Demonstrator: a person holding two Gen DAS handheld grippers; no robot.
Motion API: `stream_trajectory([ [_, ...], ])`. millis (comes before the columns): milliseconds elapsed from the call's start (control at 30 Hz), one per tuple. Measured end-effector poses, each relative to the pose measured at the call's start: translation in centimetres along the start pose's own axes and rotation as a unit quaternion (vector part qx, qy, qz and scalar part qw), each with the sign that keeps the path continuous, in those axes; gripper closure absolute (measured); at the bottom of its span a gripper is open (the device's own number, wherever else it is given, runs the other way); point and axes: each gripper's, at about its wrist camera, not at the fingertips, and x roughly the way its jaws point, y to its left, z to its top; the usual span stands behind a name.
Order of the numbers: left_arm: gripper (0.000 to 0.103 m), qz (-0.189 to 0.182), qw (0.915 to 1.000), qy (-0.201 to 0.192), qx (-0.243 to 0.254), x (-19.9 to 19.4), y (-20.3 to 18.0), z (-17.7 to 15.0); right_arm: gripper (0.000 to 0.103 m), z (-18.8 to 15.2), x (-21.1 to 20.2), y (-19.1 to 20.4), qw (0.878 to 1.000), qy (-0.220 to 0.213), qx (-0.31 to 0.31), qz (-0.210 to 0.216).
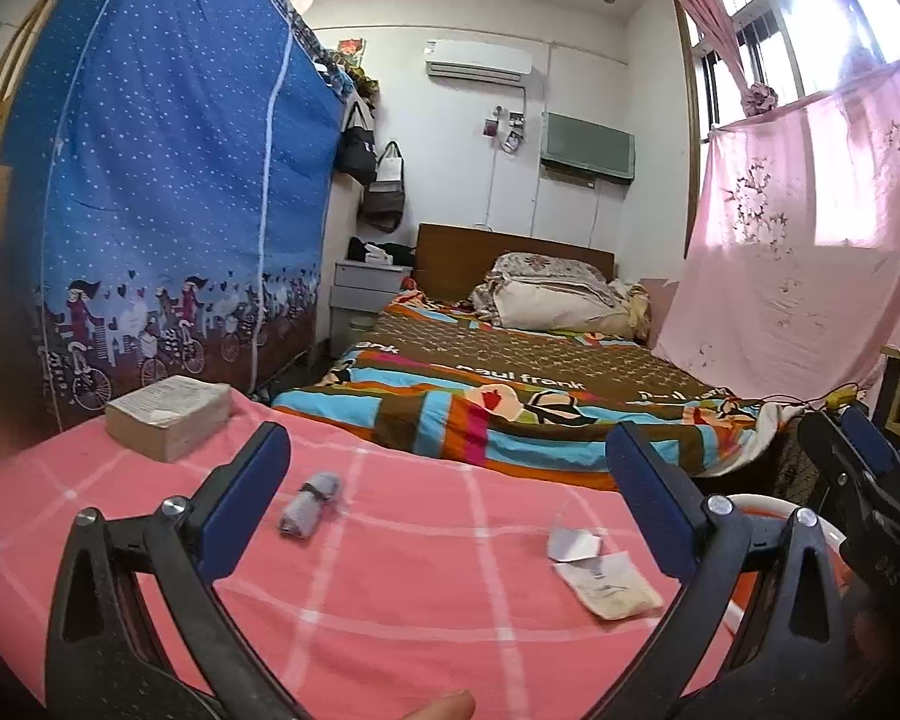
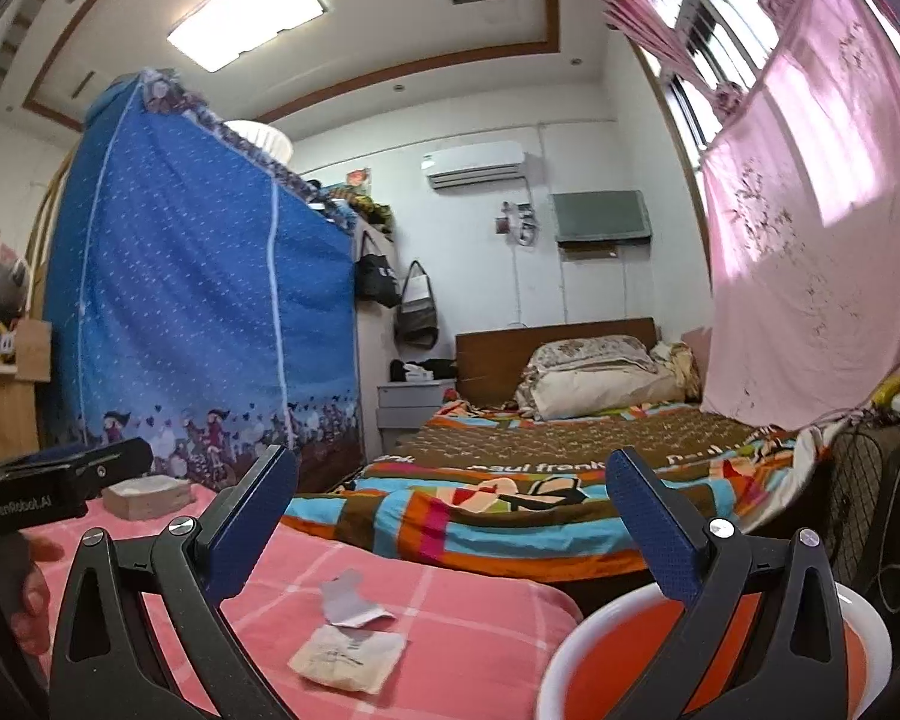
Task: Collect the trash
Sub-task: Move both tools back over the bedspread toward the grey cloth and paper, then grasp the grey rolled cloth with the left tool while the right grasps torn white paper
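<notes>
**Both grippers wide open above the pink worktop, trash lying loose**

Left wrist view: I see my left gripper (image 1: 447,474) with its blue pads spread as wide as they go and nothing between them. Below it lies the worktop, covered with a pink checked cloth (image 1: 390,588). A small grey roll (image 1: 311,503) lies on the cloth near the left finger, blurred. Toward the right finger lie a torn grey scrap (image 1: 573,543) and, touching it on the near side, a cream-coloured wrapper (image 1: 612,591). At the far left of the cloth sits a tissue pack (image 1: 168,417). The right gripper (image 1: 864,480) shows at the right edge, with a white bin rim (image 1: 762,504) just beside it. Beyond the worktop is a bed with a colourful quilt (image 1: 510,396).

Right wrist view: my right gripper (image 2: 450,513) also stands fully open and empty. The grey scrap (image 2: 348,600) and the cream wrapper (image 2: 348,657) lie on the pink cloth (image 2: 480,648), nearer the left finger, touching each other. The bin (image 2: 576,660), white outside and orange inside, sits at the near right, just off the worktop's edge, partly behind the right finger. The left gripper's black body (image 2: 60,474) enters from the left, with a hand (image 2: 33,588) below it.
</notes>
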Motion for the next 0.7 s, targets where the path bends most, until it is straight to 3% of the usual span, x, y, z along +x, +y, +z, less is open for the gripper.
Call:
stream_trajectory([
  [533,0.0,0.038,0.9985,-0.023,0.032,0.4,4.5,0.9,0.0,-1.2,3.8,4.6,0.998,0.015,-0.038,0.044],
  [700,0.0,0.041,0.9989,0.006,0.023,2.2,5.7,0.9,0.0,-2.0,6.2,5.0,0.996,0.065,-0.044,0.052],
])
